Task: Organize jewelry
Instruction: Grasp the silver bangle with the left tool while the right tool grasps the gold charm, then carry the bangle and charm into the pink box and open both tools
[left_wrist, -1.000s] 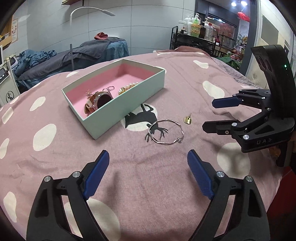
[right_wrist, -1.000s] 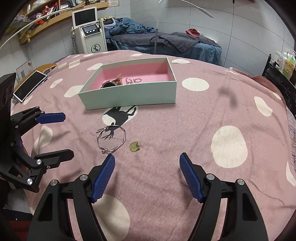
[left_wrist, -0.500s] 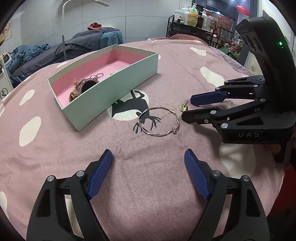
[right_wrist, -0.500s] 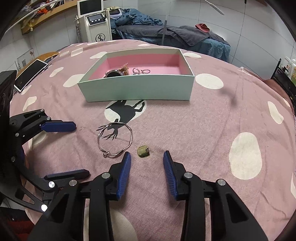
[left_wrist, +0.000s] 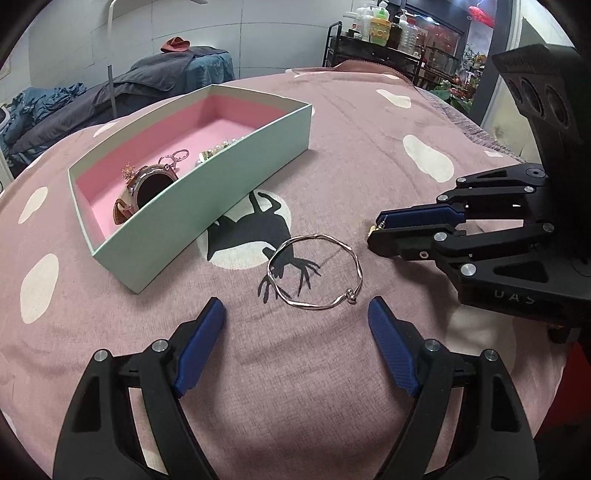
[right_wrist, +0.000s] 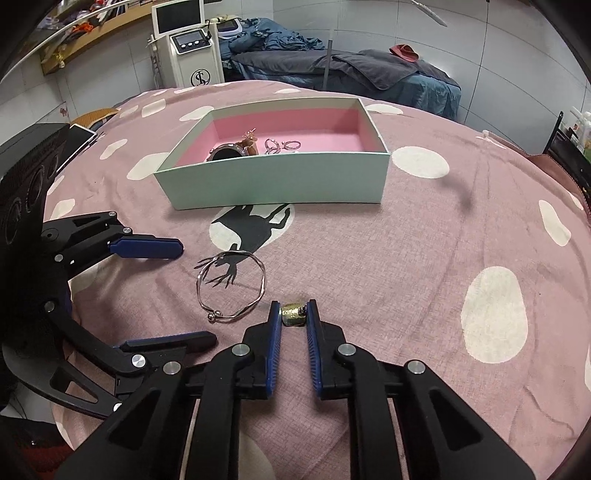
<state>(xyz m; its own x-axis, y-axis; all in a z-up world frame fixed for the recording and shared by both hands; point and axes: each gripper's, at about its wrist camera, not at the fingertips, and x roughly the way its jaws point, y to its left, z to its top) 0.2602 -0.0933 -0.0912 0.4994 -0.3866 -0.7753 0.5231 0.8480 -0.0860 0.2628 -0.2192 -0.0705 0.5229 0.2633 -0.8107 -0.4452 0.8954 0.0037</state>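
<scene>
A mint box with a pink lining (left_wrist: 258, 155) (right_wrist: 280, 181) stands on the pink spotted cloth and holds a brown watch (left_wrist: 142, 186) (right_wrist: 227, 152), rings and a pearl piece. A thin silver bangle (left_wrist: 314, 271) (right_wrist: 231, 286) lies on the cloth in front of the box. My right gripper (right_wrist: 293, 314) (left_wrist: 375, 232) is shut on a small gold charm (right_wrist: 293, 314) that rests on the cloth, just right of the bangle. My left gripper (left_wrist: 295, 317) (right_wrist: 184, 291) is open and empty, with the bangle just beyond its fingertips.
A tablet (right_wrist: 79, 138) lies at the cloth's far left edge. A white machine with a screen (right_wrist: 188, 51) and a bed with dark bedding (right_wrist: 332, 62) stand behind. A black shelf with bottles (left_wrist: 373, 40) stands at the back right.
My right gripper moved forward and closed from wide open onto the gold charm. My left gripper came closer to the bangle and stayed open.
</scene>
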